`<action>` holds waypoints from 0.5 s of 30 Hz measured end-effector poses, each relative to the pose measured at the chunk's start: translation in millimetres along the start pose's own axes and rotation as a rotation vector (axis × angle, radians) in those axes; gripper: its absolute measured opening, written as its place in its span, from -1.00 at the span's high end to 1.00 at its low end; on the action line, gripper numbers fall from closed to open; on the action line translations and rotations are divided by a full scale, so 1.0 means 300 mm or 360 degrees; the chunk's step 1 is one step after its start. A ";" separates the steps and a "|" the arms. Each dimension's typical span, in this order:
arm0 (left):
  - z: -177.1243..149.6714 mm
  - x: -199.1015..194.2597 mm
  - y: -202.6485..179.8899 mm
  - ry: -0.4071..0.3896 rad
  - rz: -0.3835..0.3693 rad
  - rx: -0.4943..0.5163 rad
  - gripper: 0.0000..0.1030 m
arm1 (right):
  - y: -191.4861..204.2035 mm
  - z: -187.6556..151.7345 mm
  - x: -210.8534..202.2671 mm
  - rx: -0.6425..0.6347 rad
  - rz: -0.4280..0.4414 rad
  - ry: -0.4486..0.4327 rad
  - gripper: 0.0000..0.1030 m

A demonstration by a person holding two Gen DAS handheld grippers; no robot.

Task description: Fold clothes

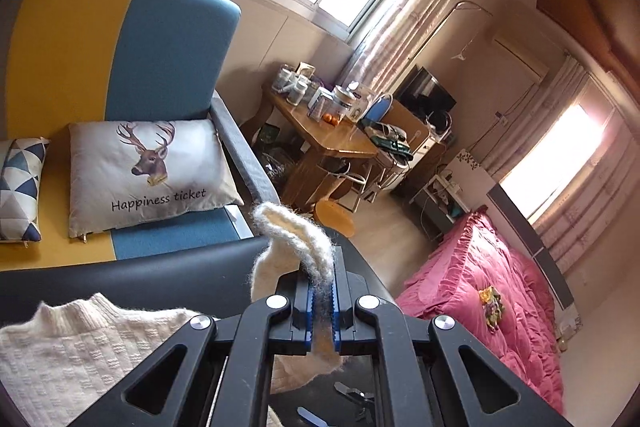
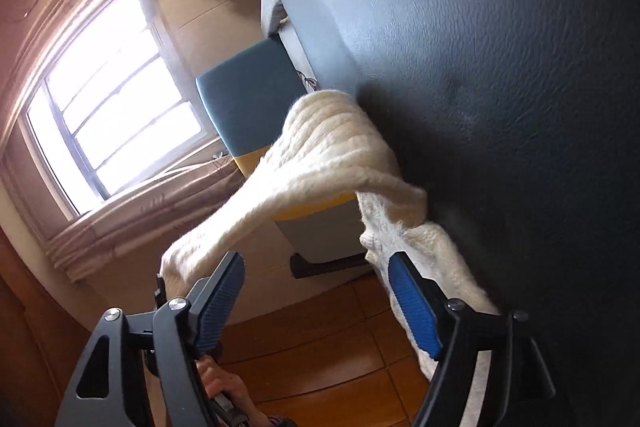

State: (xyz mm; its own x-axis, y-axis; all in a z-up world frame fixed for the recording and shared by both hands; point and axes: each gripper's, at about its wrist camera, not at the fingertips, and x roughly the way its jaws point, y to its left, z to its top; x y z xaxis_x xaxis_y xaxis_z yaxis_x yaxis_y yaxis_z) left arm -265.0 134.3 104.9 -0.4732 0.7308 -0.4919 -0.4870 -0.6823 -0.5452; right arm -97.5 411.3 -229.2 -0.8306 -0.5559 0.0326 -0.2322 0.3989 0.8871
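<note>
A cream knit sweater [image 1: 72, 355] lies on a black leather-like surface [image 1: 160, 279] at the lower left of the left wrist view. My left gripper [image 1: 322, 263] is shut on a doubled fold of that sweater, which sticks up past its fingertips. The right wrist view is rolled sideways, so the black surface [image 2: 500, 67] fills its right side. There the sweater [image 2: 332, 143] hangs off the surface's edge in a stretched band. My right gripper [image 2: 316, 261] is open; knit cloth lies behind its left finger and along its right finger, with only floor showing between the pads.
A blue and yellow sofa [image 1: 160, 39] with a deer cushion [image 1: 148, 171] stands beyond the black surface. To the right are a wooden table [image 1: 340, 143] crowded with jars and a pink bed [image 1: 480, 287]. Wooden floor [image 2: 320, 347] and a person's hand [image 2: 224, 387] show under the right gripper.
</note>
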 end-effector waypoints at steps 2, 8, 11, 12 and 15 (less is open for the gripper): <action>0.007 -0.076 0.033 -0.0052 -0.0008 -0.0019 0.88 | -0.013 -0.003 0.054 0.0046 0.0029 -0.0023 -0.53; -0.002 -0.257 0.153 -0.0168 0.0008 -0.0086 0.87 | -0.029 -0.035 0.214 0.0115 0.0041 -0.0015 -0.59; -0.029 -0.316 0.224 -0.0190 0.0028 -0.0136 0.87 | -0.036 -0.054 0.293 0.0101 0.0008 -0.0017 -0.59; -0.039 -0.336 0.248 -0.0198 0.0039 -0.0146 0.87 | -0.036 -0.055 0.310 0.0088 -0.0016 -0.0032 -0.59; -0.077 -0.399 0.332 -0.0227 0.0066 -0.0204 0.87 | -0.027 -0.056 0.346 0.0006 -0.0099 -0.0081 -0.59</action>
State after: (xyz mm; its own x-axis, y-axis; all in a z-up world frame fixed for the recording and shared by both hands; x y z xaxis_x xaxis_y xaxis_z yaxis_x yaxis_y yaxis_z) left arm -239.8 -20.6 93.7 -0.5947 0.6857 -0.4197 -0.3717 -0.6974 -0.6128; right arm -173.4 338.0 -225.4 -0.8391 -0.5419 -0.0462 -0.2859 0.3673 0.8851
